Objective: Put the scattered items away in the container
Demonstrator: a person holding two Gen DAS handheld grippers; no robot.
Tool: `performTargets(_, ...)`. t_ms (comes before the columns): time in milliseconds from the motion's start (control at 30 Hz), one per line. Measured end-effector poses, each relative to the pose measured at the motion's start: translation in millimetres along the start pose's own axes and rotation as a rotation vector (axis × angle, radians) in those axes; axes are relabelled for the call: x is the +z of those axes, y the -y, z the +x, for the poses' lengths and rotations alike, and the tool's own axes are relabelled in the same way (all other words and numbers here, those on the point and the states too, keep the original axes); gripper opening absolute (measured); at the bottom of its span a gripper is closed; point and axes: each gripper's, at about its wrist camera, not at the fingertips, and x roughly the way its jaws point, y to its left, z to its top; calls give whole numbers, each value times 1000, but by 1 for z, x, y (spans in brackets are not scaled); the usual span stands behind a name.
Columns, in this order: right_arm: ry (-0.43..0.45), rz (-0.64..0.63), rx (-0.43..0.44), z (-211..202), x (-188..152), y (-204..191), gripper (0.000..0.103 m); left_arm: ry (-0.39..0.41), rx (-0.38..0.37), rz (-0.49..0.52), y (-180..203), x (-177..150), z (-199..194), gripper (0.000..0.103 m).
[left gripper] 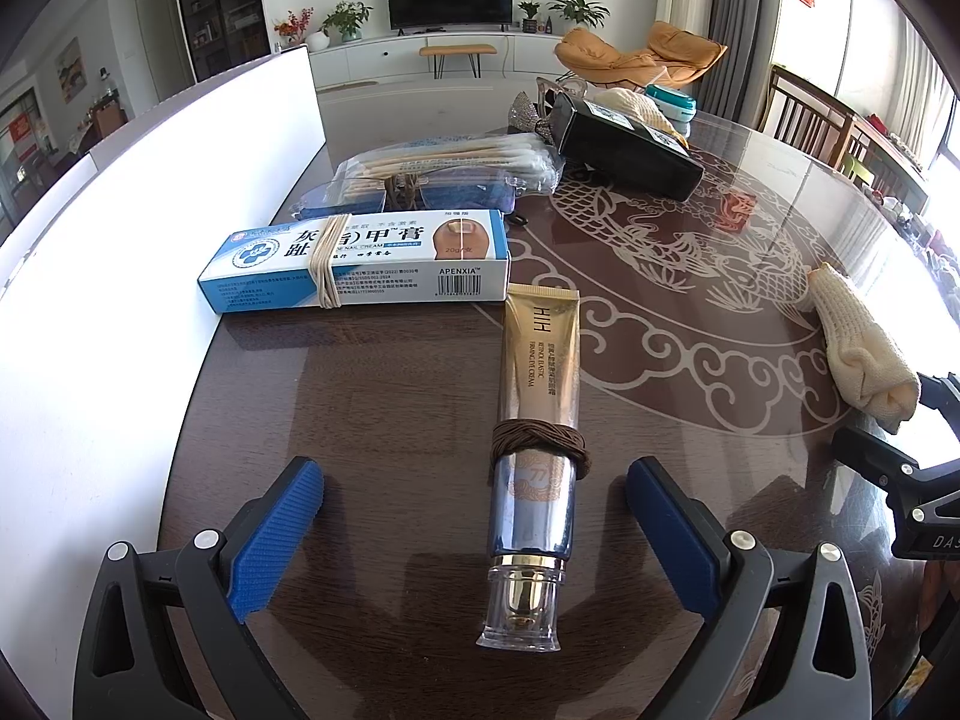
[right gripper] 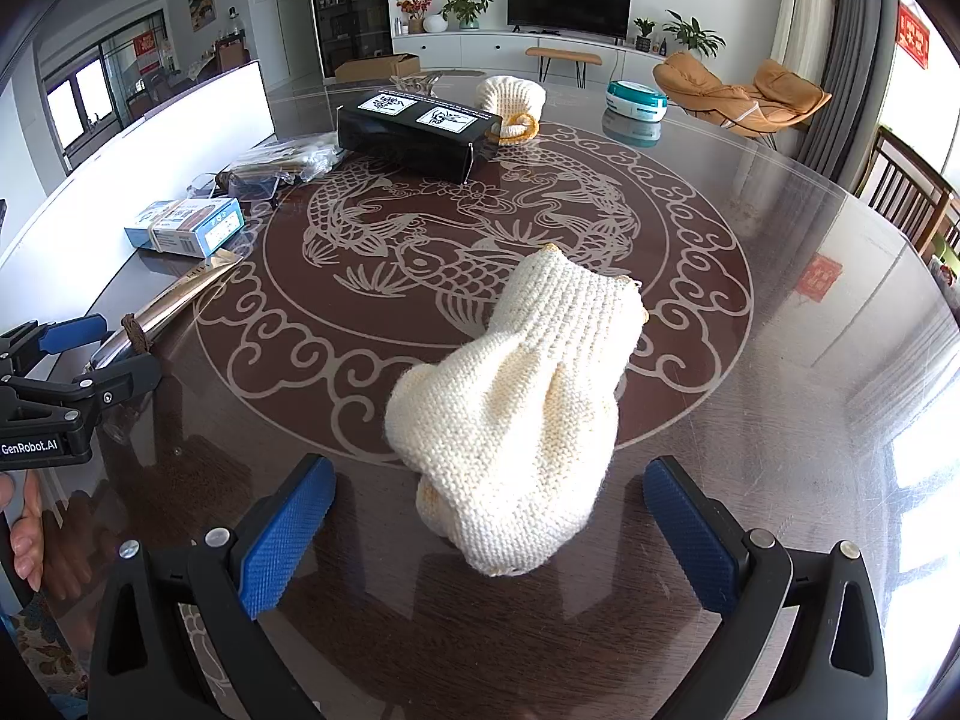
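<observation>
Tongs on both sides stand spread and empty — the left tongs (left gripper: 474, 516) straddle the gold cream tube (left gripper: 536, 420) lying toward twelve o'clock on the tabletop (left gripper: 690, 420), the right tongs (right gripper: 489, 531) flank the knitted glove (right gripper: 516, 414) — so each should probably drop low and squeeze mid-body.

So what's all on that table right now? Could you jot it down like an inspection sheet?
Surface: round dark glass-topped table with a fish pattern.
Job's things: gold cream tube wrapped with a brown band; blue-white ointment box; cotton swab packs; knitted cream glove; black box; second knitted piece; round teal tin.
Clutter: nothing seen.
Grippers: left gripper jaws open around the tube's cap end; right gripper jaws open around the glove.
Cables: nothing seen.
Surroundings: white board at table's left edge; television; orange chair.
</observation>
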Motion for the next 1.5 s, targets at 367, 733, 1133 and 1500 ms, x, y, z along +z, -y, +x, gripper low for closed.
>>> performTargets(367, 0, 0, 0, 0, 0, 0, 103, 0, 0, 0, 0, 0, 0, 103)
performTargets(733, 0, 0, 0, 0, 0, 0, 103, 0, -1, -1, 0, 0, 0, 103)
performTargets(1133, 0, 0, 0, 0, 0, 0, 103, 0, 0, -1, 0, 0, 0, 103)
performTargets(1500, 0, -3, 6, 0, 0, 0, 103, -20, -19, 25, 0, 1, 2, 103)
